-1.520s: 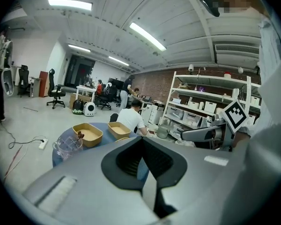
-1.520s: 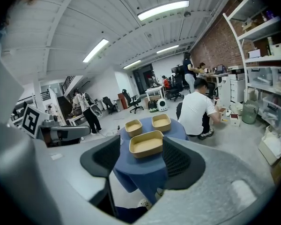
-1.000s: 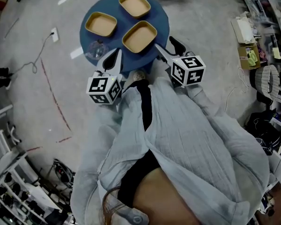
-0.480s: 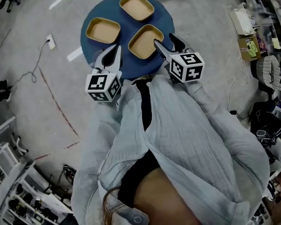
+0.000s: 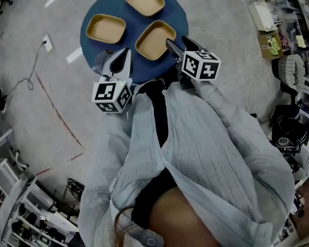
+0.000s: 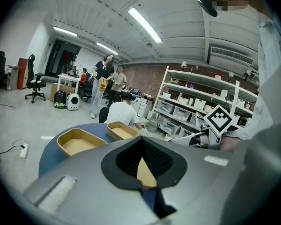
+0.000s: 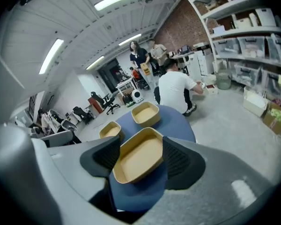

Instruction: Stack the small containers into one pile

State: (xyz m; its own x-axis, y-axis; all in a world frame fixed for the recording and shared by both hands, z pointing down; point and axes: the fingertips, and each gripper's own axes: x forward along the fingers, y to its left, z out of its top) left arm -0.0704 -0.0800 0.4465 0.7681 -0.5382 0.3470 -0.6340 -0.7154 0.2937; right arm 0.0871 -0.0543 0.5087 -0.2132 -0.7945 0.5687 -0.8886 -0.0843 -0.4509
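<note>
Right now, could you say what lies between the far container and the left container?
Only bare blue table, between the far container and left container; the head view shows it.

**Right gripper advances to the nearest container**

Over the last second the right gripper (image 5: 178, 43) moves forward from the near edge of the round blue table (image 5: 181, 15), out over its top. Its tips were at first clear of the nearest tan container (image 5: 153, 39). They now reach that container's right-hand rim, and the gripper's own view shows the container between the spread jaws. The marker cube (image 5: 201, 65) travels forward with the gripper.
</note>
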